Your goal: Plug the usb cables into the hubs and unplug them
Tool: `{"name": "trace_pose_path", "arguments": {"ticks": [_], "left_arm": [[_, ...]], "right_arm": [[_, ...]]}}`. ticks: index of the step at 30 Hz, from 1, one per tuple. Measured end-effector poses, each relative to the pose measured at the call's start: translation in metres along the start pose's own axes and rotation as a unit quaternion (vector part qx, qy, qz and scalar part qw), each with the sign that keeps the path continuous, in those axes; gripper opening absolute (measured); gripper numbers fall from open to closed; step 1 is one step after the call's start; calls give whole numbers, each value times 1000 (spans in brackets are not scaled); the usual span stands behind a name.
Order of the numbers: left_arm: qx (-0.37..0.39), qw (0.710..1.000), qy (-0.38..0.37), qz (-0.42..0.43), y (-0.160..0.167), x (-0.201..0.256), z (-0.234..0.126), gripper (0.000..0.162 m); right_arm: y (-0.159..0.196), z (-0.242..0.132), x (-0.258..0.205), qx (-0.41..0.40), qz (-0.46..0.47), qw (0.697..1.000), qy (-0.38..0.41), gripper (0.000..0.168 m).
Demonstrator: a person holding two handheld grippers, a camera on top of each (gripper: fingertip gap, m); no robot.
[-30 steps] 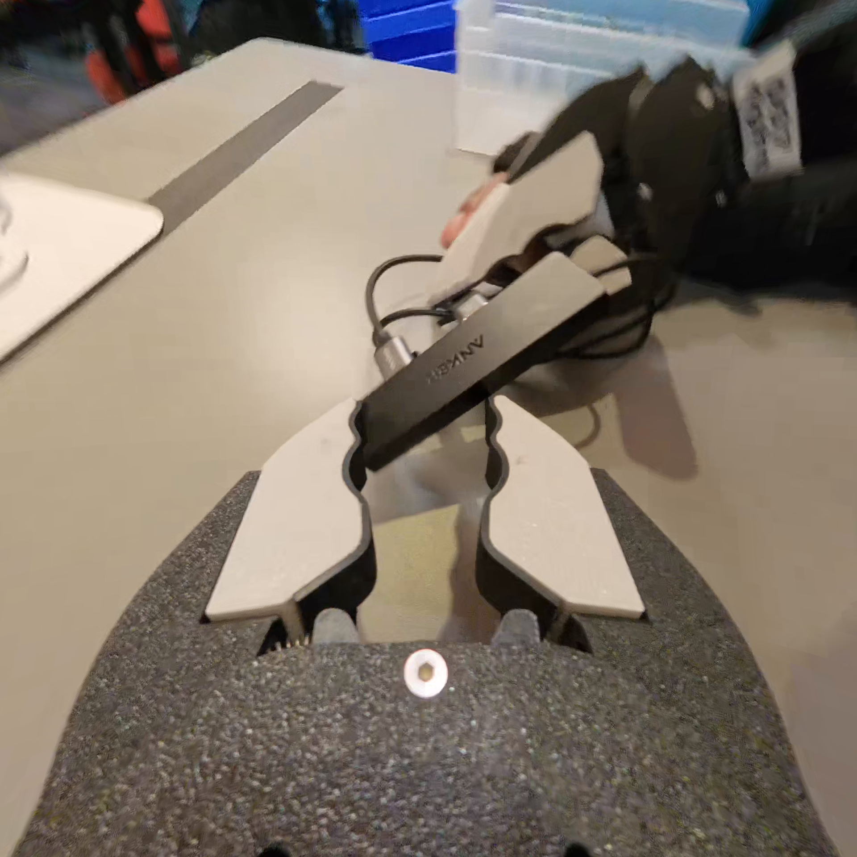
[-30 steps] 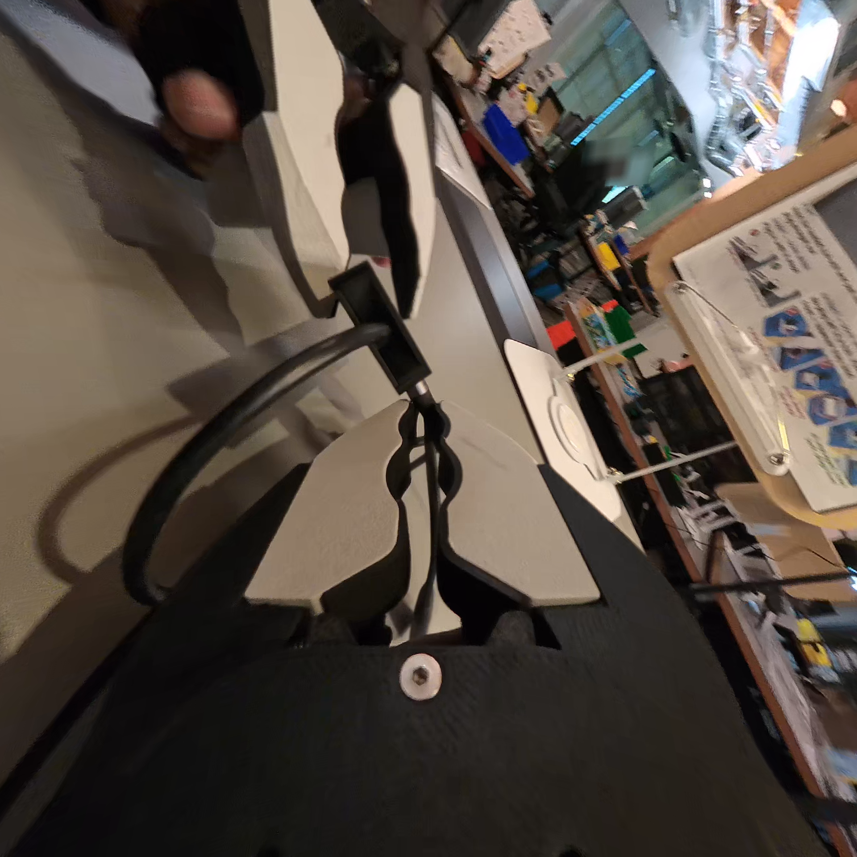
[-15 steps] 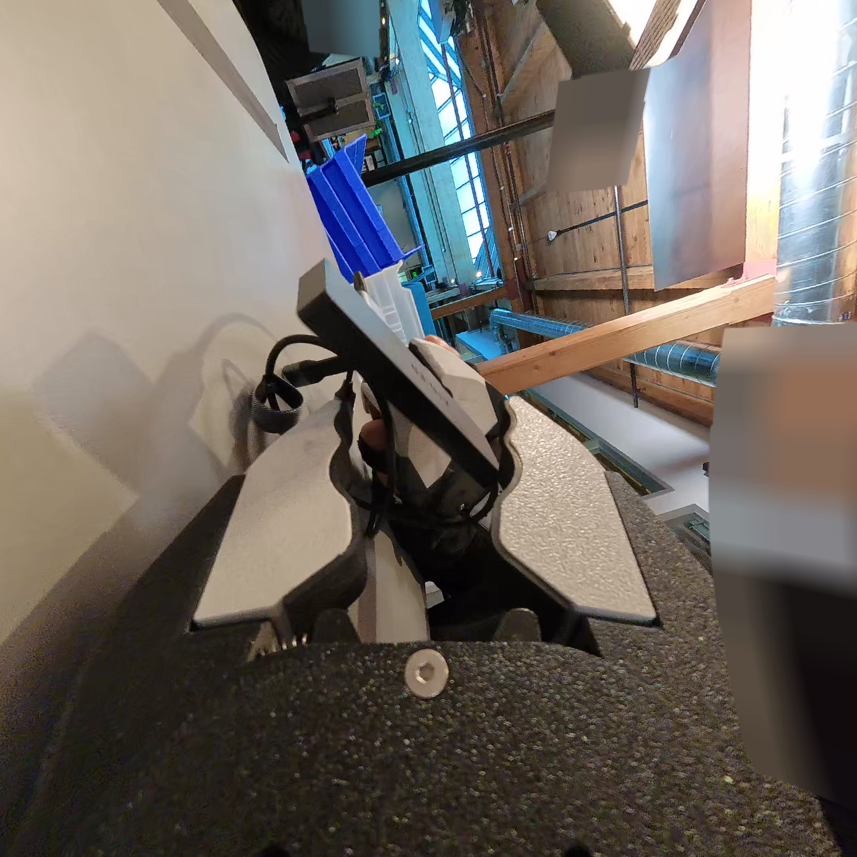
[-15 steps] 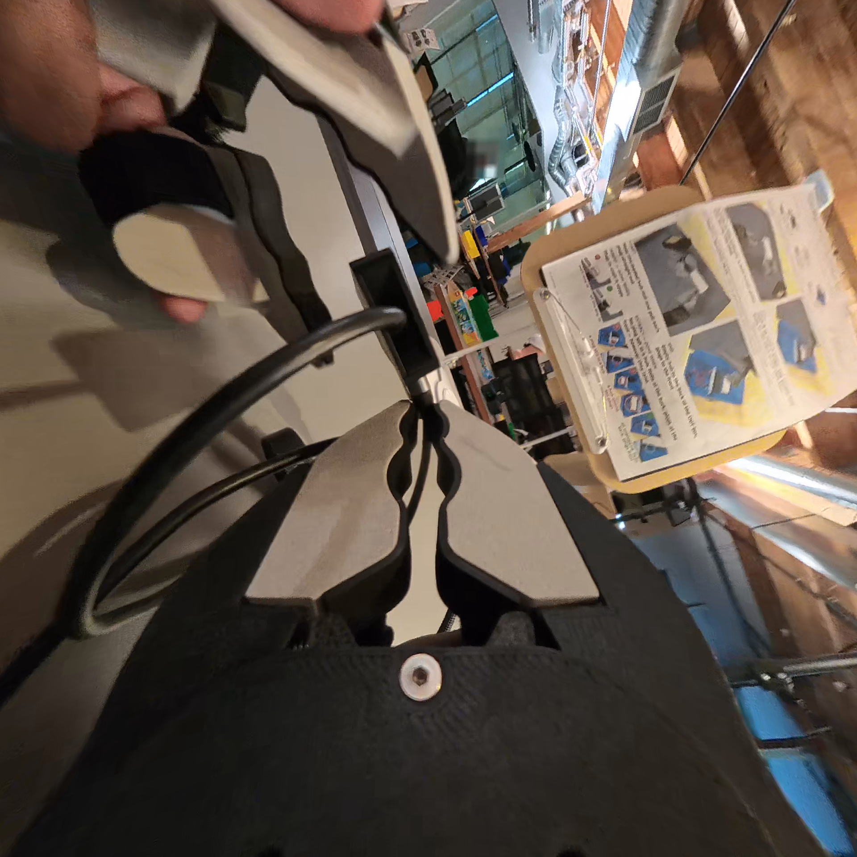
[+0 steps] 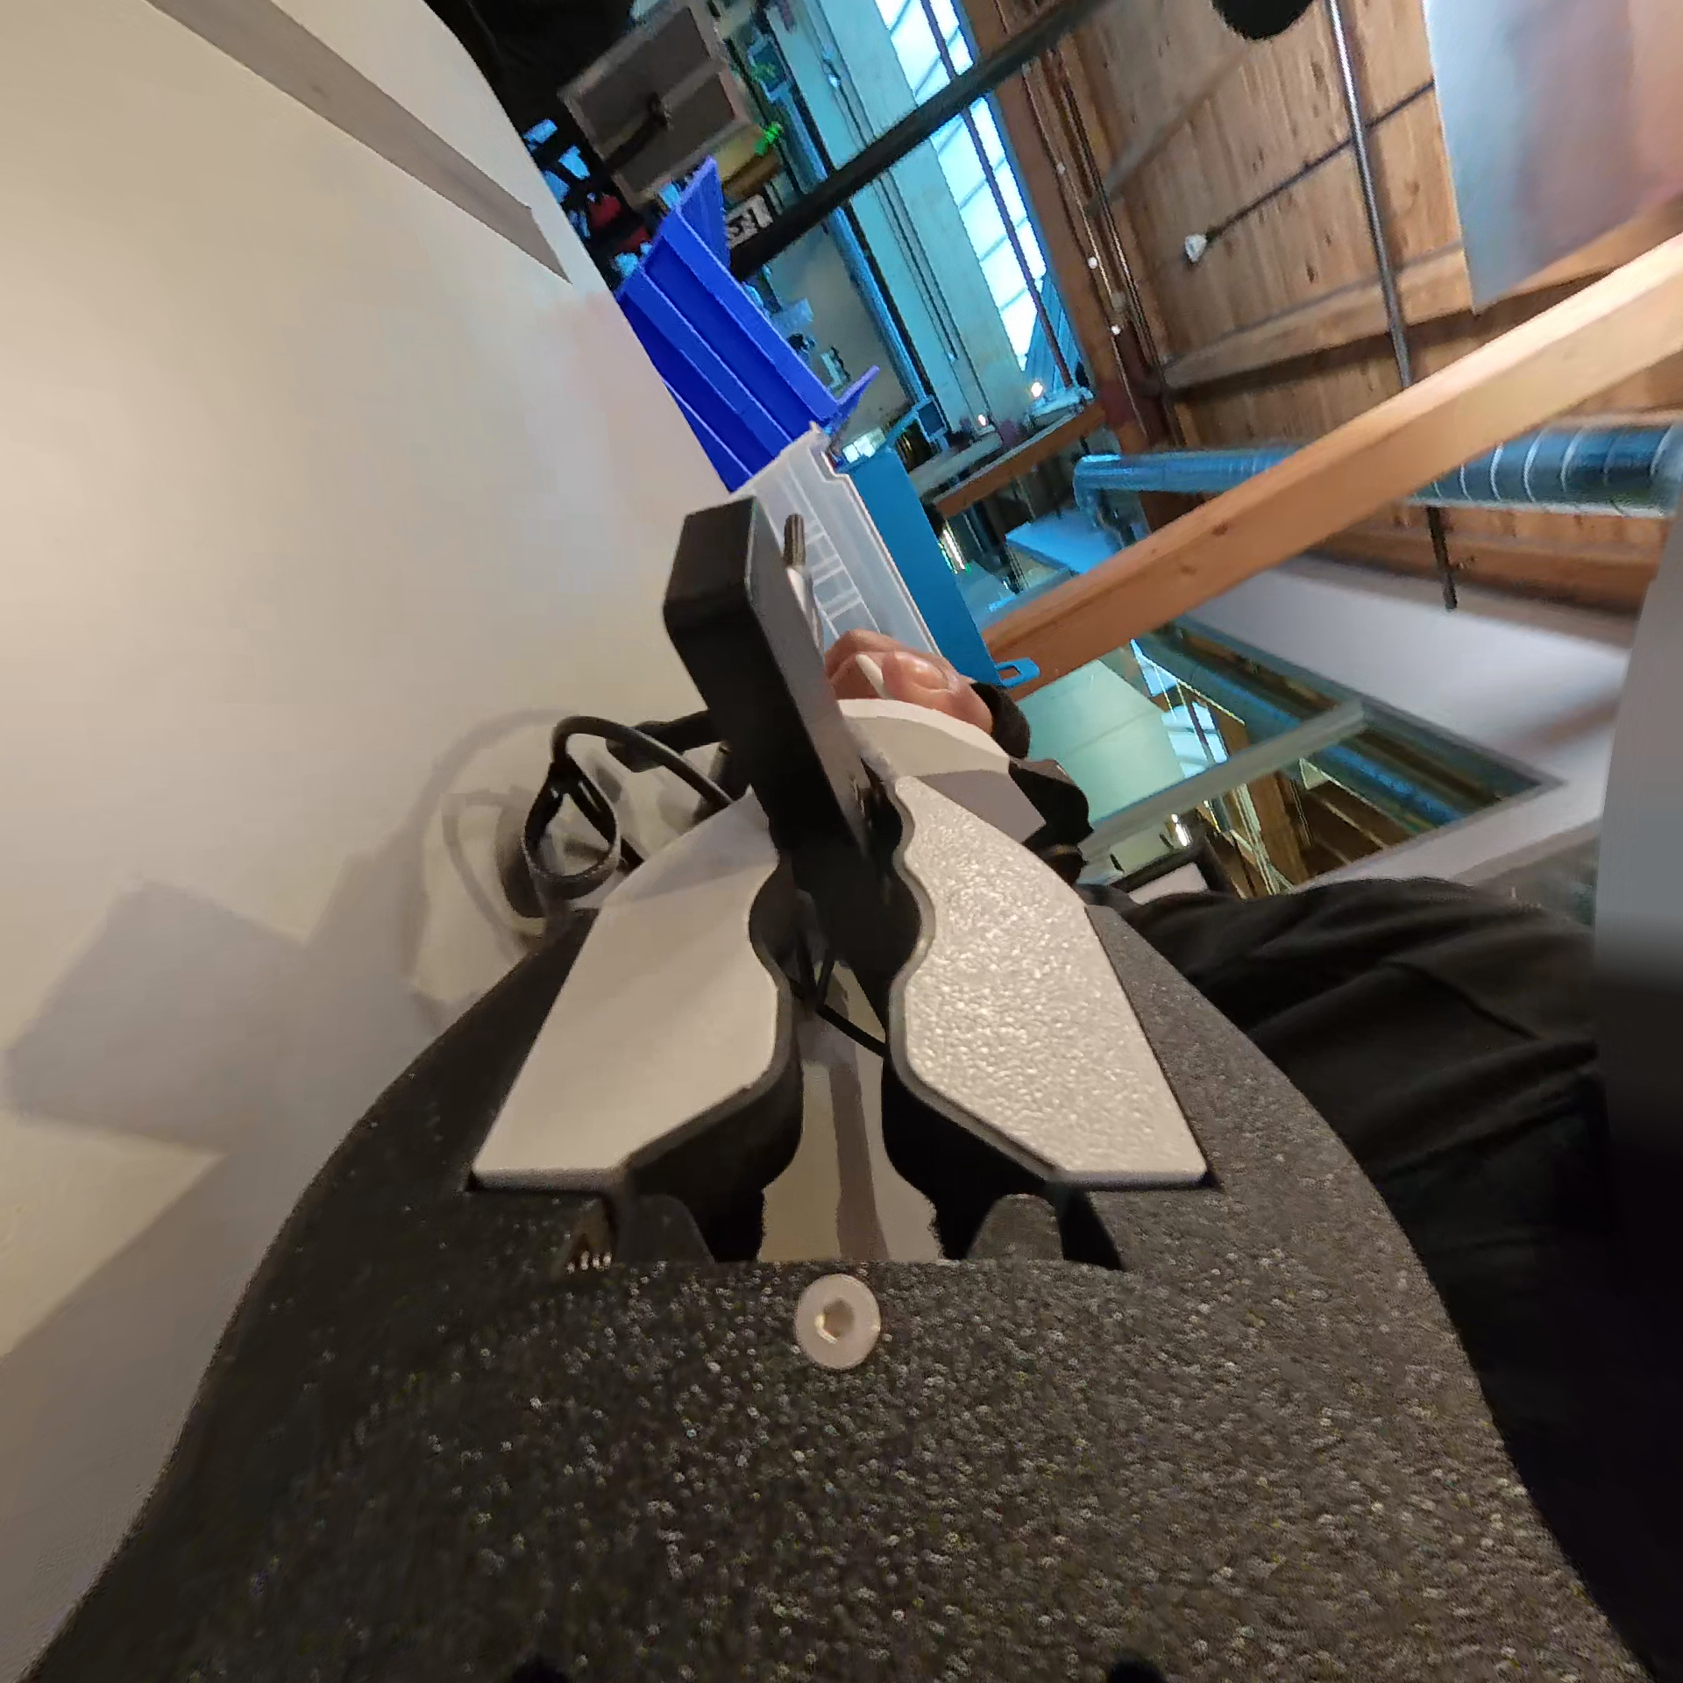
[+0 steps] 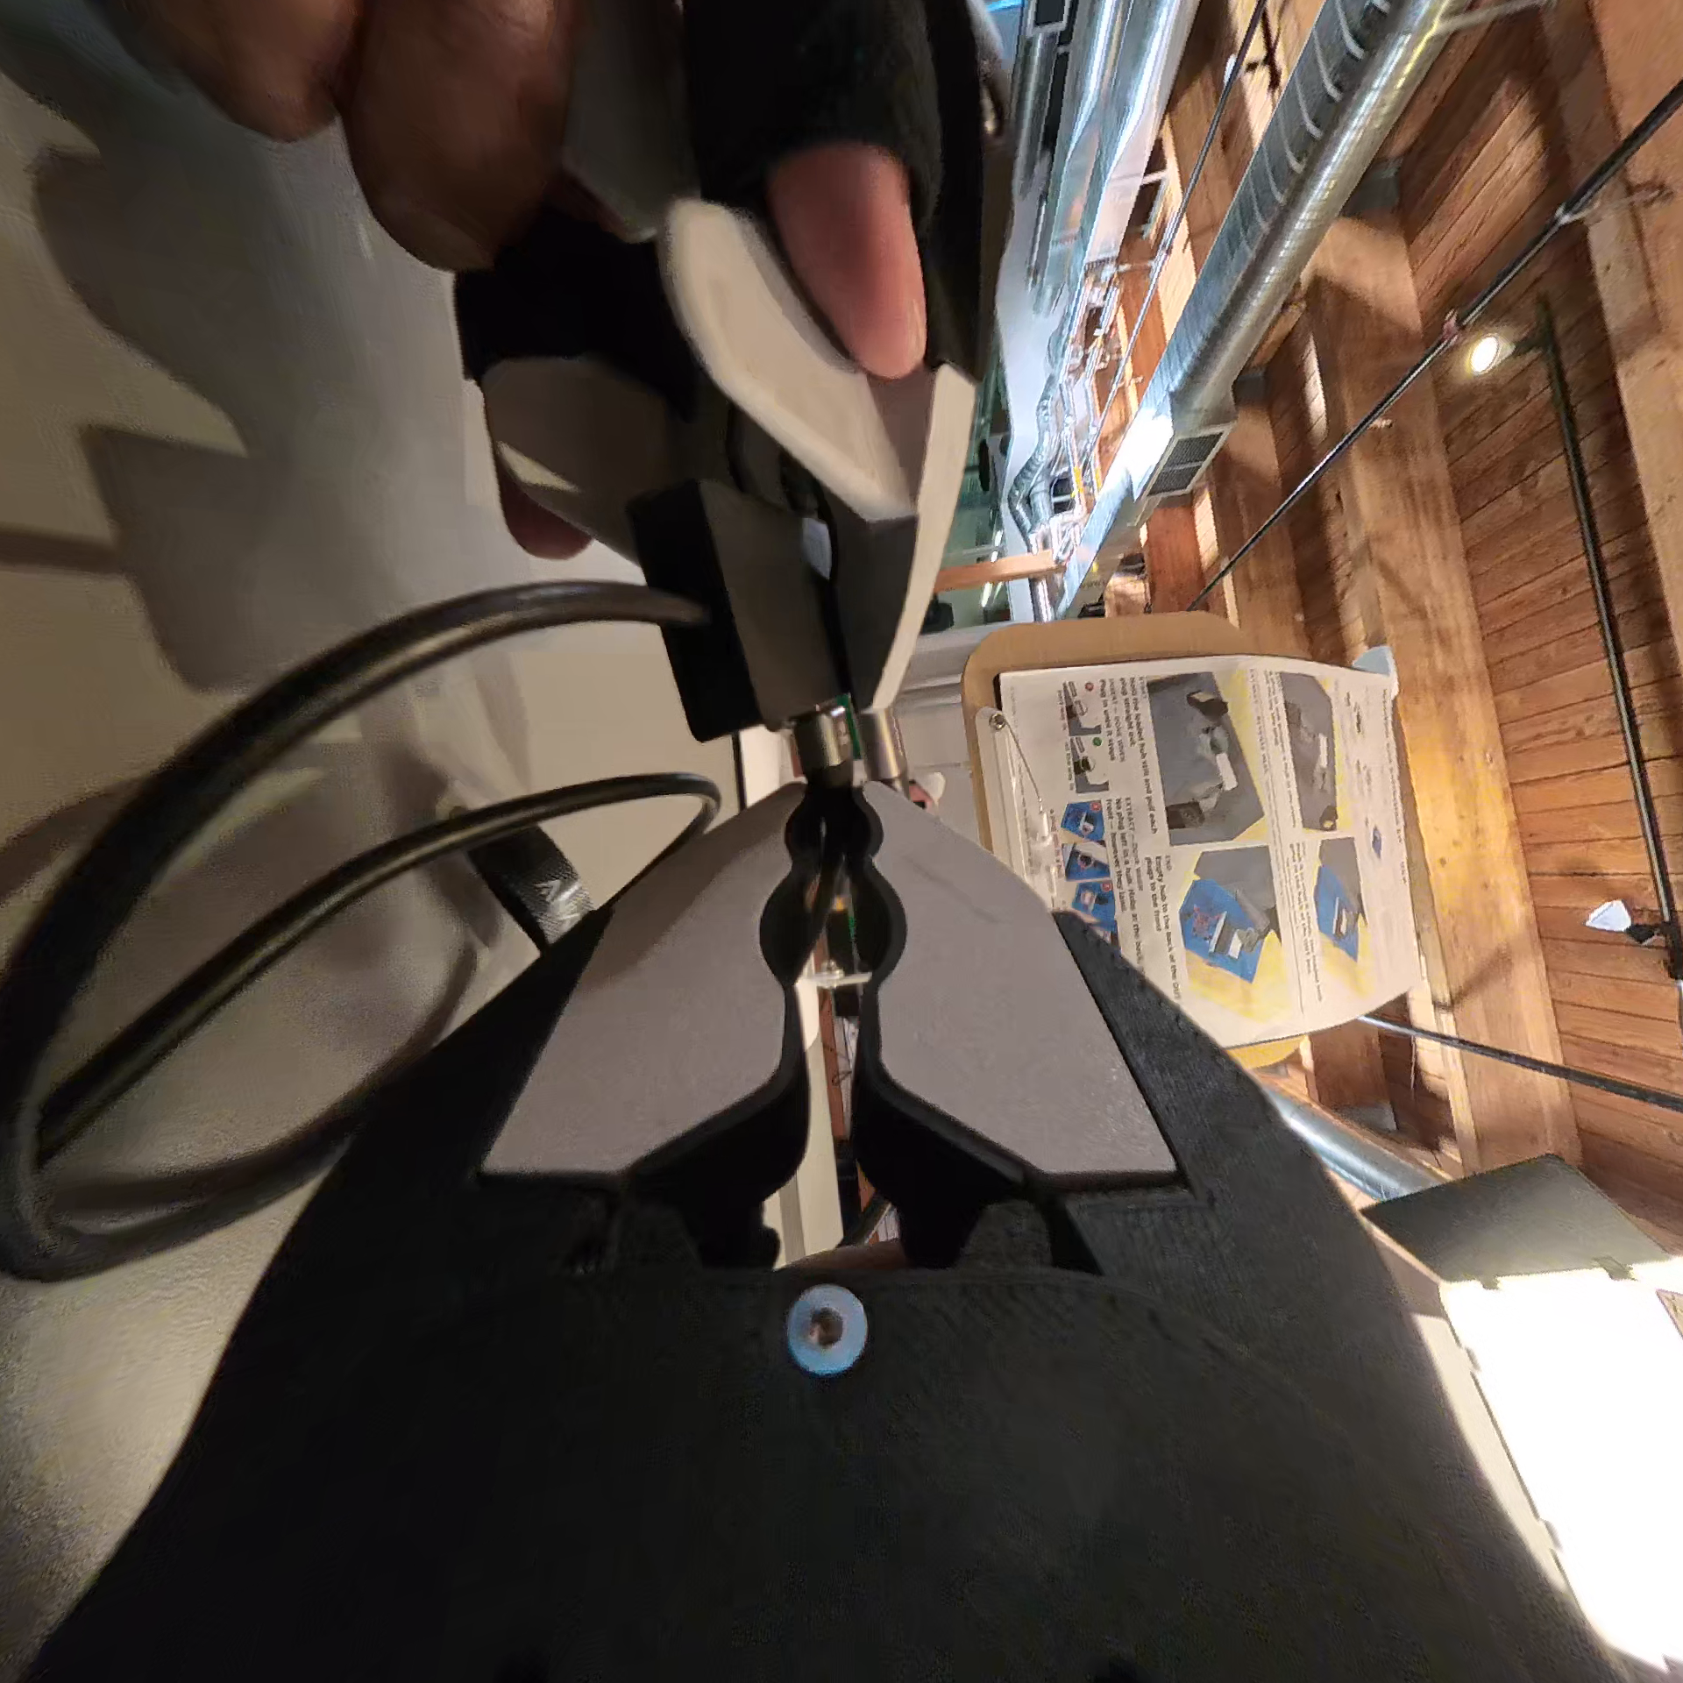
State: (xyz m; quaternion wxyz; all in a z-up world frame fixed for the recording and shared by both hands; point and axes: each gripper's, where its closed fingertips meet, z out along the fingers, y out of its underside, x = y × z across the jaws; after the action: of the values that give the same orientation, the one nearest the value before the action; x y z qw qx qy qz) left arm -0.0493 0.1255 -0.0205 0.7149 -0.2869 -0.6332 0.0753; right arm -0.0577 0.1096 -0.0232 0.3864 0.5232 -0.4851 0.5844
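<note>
The left tongs (image 5: 842, 842) are clamped on the near end of a flat black rectangular USB hub (image 5: 756, 692), which stands out beyond the fingertips, tilted and lifted clear of the pale grey worktop (image 5: 273, 546). In the right wrist view the same hub (image 6: 729, 610) shows end-on, pinched between the left tongs' pale grey fingers (image 6: 792, 401), with a person's bare fingertips and a black fingerless glove (image 6: 820, 100) around that tool.

The right tongs (image 6: 836, 801) are closed on a thin black USB cable (image 6: 824, 874) just behind its silver metal plug (image 6: 824, 742); the plug sits at the end face of the hub, touching it, though how far it is seated cannot be told. A second silver plug stands just beside it. A thicker black cable (image 6: 273, 692) leaves the hub's side and curves in a wide loop over the worktop, and a thinner black lead loops beneath it.

In the left wrist view, black cables (image 5: 628, 756) lie coiled on the worktop beside the hub. Farther off stand stacked blue plastic bins (image 5: 719, 346) and a clear ribbed plastic box (image 5: 847, 555). In the right wrist view an instruction sheet on a brown clipboard (image 6: 1202, 838) stands behind the tongs.
</note>
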Motion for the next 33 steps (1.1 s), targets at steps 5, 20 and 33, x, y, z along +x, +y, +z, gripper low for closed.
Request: {"name": "trace_pose_path", "arguments": {"ticks": [5, 20, 33], "left_arm": [[-18, 999, 29, -9, 3, 6, 0, 12], [-68, 997, 36, 4, 16, 9, 2, 11], [57, 998, 5, 35, -13, 6, 3, 39]], "right_arm": [[-1, -5, 5, 22, -27, 999, 11, 2], [4, -7, 2, 48, 84, 994, -59, 3], [22, -2, 18, -48, 127, 991, -9, 2]]}}
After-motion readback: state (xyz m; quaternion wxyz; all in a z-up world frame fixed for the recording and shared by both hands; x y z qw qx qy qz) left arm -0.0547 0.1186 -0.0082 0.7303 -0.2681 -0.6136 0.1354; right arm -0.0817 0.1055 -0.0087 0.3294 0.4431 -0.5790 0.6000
